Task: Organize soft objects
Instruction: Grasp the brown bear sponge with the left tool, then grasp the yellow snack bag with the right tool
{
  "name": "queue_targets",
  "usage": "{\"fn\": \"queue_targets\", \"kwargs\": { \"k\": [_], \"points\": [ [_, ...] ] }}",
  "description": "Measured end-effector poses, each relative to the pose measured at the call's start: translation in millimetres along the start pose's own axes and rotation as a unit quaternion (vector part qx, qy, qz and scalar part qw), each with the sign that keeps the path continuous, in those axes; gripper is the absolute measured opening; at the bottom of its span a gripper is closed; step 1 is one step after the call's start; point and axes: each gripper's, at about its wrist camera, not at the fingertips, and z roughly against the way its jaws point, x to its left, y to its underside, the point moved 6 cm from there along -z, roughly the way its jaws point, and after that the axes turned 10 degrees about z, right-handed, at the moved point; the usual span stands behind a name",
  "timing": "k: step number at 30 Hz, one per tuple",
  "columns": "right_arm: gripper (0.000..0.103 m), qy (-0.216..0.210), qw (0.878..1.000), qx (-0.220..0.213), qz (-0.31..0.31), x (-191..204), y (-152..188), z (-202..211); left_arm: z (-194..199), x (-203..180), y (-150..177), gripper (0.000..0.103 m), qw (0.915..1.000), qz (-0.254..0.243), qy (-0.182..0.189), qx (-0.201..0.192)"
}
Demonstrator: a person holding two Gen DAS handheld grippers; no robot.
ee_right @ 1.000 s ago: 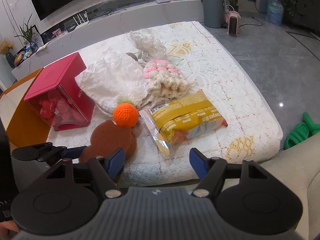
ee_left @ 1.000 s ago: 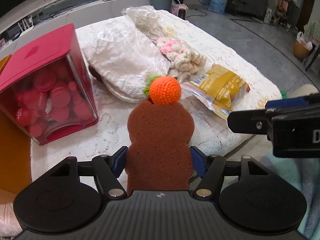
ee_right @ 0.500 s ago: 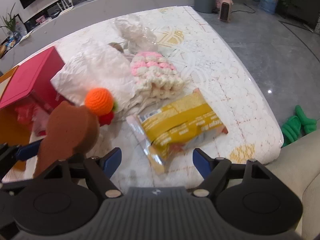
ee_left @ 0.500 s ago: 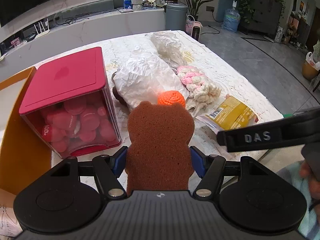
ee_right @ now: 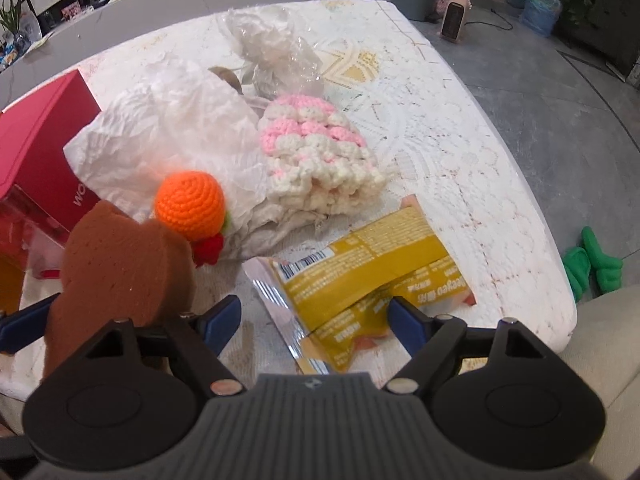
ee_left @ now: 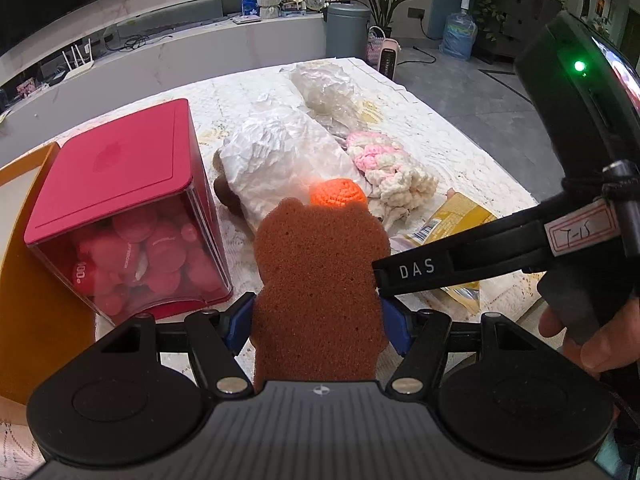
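My left gripper [ee_left: 318,326] is shut on a brown bear-shaped sponge [ee_left: 320,280], held upright above the table's near edge; the same sponge [ee_right: 116,276] shows at the left of the right wrist view. My right gripper [ee_right: 314,320] hovers over a yellow snack packet [ee_right: 360,276], its jaws opening, the packet's near end between the fingers without contact. An orange crochet ball [ee_right: 189,205] lies against a crumpled white bag [ee_right: 168,132]. A pink-and-cream crochet piece [ee_right: 316,152] sits behind the packet.
A red-lidded clear box [ee_left: 120,216] of red caps stands at the left beside an orange tray [ee_left: 24,280]. A clear plastic bag [ee_right: 272,48] lies at the far side of the lace-covered table [ee_right: 460,152]. Green slippers [ee_right: 592,268] lie on the floor right.
The right gripper moved forward and down over the yellow packet and its jaws widened. The left gripper stayed shut on the sponge and tilted up slightly.
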Motion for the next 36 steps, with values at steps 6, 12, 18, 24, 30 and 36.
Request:
{"fn": "queue_targets", "kwargs": {
  "k": [6, 12, 18, 24, 30, 36],
  "points": [
    [0.067, 0.014, 1.000, 0.008, 0.002, -1, 2, -2, 0, 0, 1, 0.076, 1.0000, 0.003, 0.003, 0.002],
    [0.051, 0.036, 0.999, 0.002, 0.007, -3, 4, 1, 4, -2, -1, 0.076, 0.9999, 0.009, 0.005, -0.003],
    [0.044, 0.034, 0.999, -0.006, -0.002, -7, 6, 4, 8, -1, -1, 0.075, 0.9999, 0.015, 0.006, -0.001],
    [0.032, 0.054, 0.998, -0.030, 0.008, -5, 8, 17, 14, 0, -1, 0.075, 0.9997, 0.022, 0.011, -0.003],
    [0.025, 0.062, 0.996, -0.066, 0.010, -7, 14, 38, 20, 0, 1, 0.075, 0.9995, 0.027, 0.013, -0.008],
    [0.021, 0.069, 0.992, -0.106, 0.016, -12, 26, 67, 29, -3, 3, 0.075, 0.9993, 0.027, 0.019, -0.018]
  ]
}}
